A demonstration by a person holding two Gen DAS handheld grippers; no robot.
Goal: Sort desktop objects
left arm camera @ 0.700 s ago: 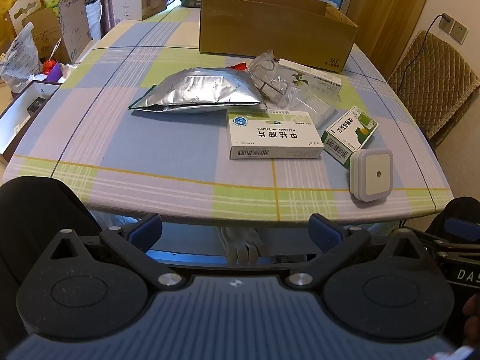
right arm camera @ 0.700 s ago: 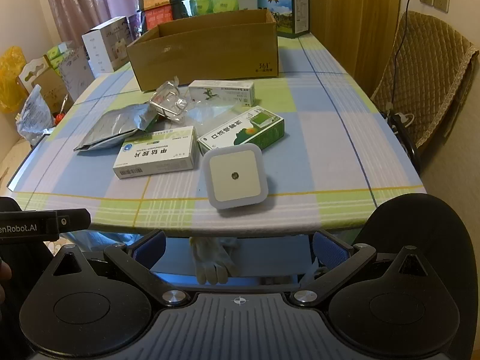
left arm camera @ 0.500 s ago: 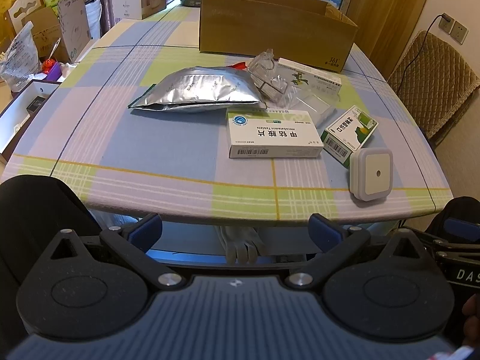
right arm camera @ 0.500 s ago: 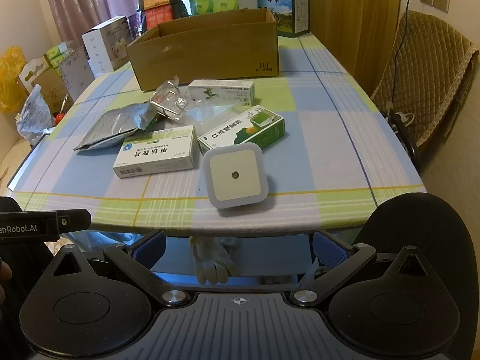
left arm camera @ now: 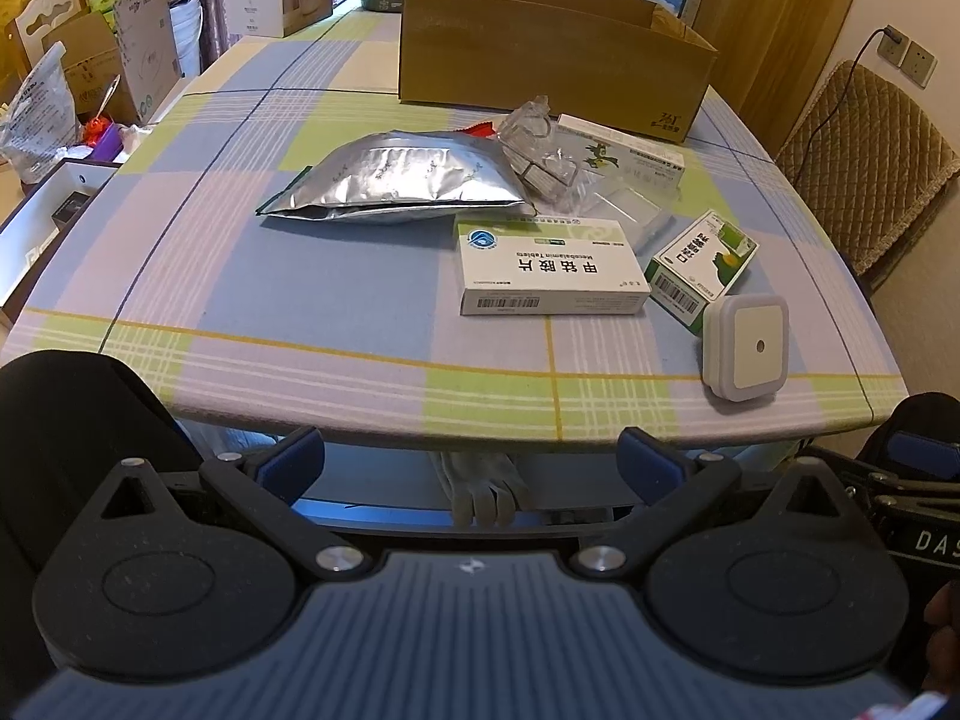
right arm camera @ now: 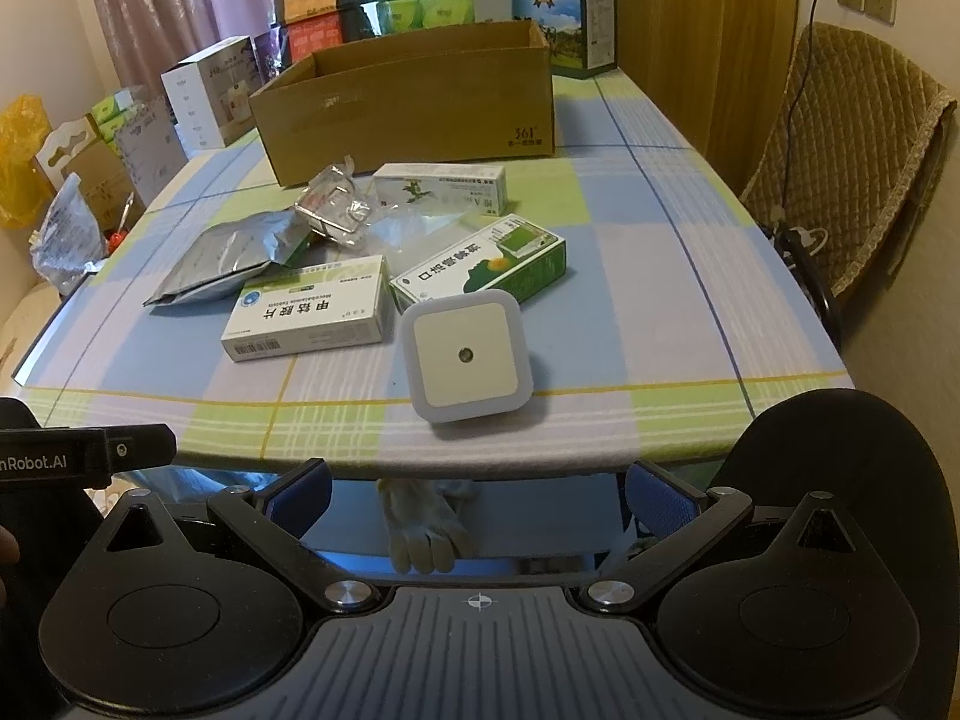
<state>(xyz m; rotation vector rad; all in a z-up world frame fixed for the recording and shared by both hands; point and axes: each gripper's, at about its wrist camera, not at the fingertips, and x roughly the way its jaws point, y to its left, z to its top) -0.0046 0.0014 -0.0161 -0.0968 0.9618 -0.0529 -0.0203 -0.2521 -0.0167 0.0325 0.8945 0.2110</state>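
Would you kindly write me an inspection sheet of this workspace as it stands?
Surface: checked tablecloth, flat.
Job's things: foil pouch, white medicine box, green box, long white box, square night light, clear wrapper; cardboard box open behind.
Clutter: nothing seen.
Grippers: left claw and right claw open, short of the table edge.
Cables: charger lead at wall socket.
Surroundings: padded chair, stacked cartons.

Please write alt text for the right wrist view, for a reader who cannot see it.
The open right tongs hover empty before the near edge of a checked table, nearest a square white night light. Behind it lie three medicine boxes, a silver foil pouch and clear plastic packaging. An open cardboard box stands farther back.
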